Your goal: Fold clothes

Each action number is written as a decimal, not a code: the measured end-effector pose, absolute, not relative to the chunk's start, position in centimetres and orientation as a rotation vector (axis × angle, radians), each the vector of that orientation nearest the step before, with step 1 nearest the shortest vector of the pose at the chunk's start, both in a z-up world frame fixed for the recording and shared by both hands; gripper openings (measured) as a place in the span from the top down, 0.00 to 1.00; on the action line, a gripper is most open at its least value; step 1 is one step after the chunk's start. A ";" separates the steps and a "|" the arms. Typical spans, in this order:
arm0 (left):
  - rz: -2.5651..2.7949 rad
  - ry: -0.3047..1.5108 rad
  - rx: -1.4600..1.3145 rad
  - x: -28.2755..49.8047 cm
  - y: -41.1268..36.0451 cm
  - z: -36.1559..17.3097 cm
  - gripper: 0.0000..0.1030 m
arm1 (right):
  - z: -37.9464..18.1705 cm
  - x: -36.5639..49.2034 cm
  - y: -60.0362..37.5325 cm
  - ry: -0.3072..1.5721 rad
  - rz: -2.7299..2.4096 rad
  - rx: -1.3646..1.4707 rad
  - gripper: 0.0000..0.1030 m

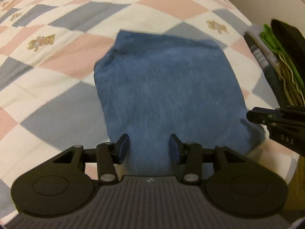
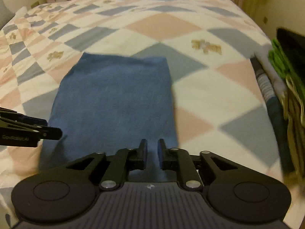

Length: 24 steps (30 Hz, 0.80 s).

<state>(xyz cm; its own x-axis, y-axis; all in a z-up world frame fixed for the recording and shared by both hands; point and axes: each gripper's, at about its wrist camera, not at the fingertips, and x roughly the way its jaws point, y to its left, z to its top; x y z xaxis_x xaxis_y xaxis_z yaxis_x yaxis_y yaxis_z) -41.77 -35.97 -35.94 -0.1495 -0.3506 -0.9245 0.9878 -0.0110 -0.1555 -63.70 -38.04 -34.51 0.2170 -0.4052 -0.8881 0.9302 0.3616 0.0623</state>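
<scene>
While both cameras hovered low, the left hand-held gripper stood with fingers apart over the near edge of the folded blue towel. The right hand-held gripper had its fingers nearly together, a narrow gap showing. The towel lay flat on the quilted bed. A stack of folded clothes sat at three o'clock.

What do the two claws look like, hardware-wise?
Both match: the left claw and right claw are matte black linkages with silver pivot pins, blue pads on the fingers, round black side discs and a ribbed grey body. Small white lettering marks the side. No cables or sleeves visible.
</scene>
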 end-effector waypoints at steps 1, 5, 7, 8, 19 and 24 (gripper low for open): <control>-1.451 1.056 0.867 -41.9 -35.6 -36.5 0.54 | -35.4 -63.6 -37.7 0.950 -1.047 0.715 0.78; -1.386 1.070 0.897 -41.9 -35.1 -37.3 0.39 | -37.1 -62.7 -37.9 1.002 -1.100 0.770 0.75; -1.360 1.069 0.888 -41.5 -34.9 -36.0 0.42 | -35.2 -62.5 -37.8 0.938 -1.103 0.790 0.68; -1.349 1.045 0.895 -41.3 -34.7 -35.1 0.42 | -33.8 -62.5 -37.5 0.901 -1.101 0.796 0.64; -1.223 0.911 0.812 -41.7 -30.0 -25.7 0.16 | -27.7 -62.7 -33.4 0.867 -1.053 0.869 0.17; -1.175 0.874 0.751 -44.4 -25.3 -22.1 0.08 | -24.4 -64.3 -29.5 0.848 -1.005 0.807 0.07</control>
<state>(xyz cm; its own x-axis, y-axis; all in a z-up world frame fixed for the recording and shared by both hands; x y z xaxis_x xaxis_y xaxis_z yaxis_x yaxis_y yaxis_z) -44.41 -25.27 -22.07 0.1485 -0.4511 -0.8801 0.9726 0.2278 0.0473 -64.28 -29.52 -24.37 0.2938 -0.3715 -0.8807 0.9306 0.3215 0.1749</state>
